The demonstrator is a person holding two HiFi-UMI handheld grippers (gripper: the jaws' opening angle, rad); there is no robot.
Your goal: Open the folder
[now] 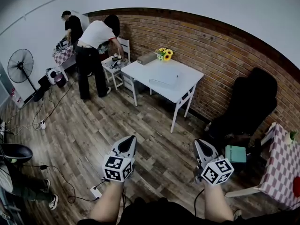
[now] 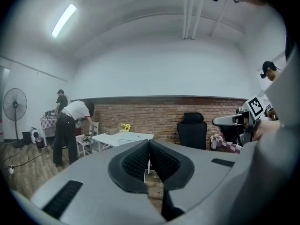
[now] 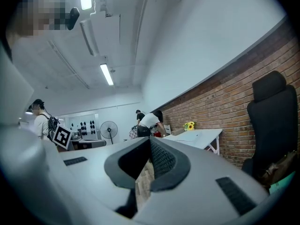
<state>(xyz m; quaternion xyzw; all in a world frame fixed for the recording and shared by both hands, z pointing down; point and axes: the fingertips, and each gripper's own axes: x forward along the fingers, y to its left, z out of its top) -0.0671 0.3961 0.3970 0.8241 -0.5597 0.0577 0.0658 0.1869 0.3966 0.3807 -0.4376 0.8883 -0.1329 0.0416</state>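
Standing well back from the white table (image 1: pixel 190 76), left gripper (image 1: pixel 126 145) and right gripper (image 1: pixel 203 149) both pressed together, empty; next I need to reach the folder (image 1: pixel 164 80) lying there.

Left hand-held gripper (image 1: pixel 126 143): low left in the head view, held out ahead of the body, tilted slightly downward. Jaws pressed together, nothing between them.

Right hand-held gripper (image 1: pixel 200 145): low right, about level. Jaws likewise closed and empty.

Left marker cube (image 1: pixel 117 168) and right marker cube (image 1: pixel 217 171) sit at the rear of each gripper.

Left forearm (image 1: pixel 108 201) and right forearm (image 1: pixel 216 204) are bare and rise from the bottom edge. The grippers sit side by side, well apart, roughly parallel, in mid-air.
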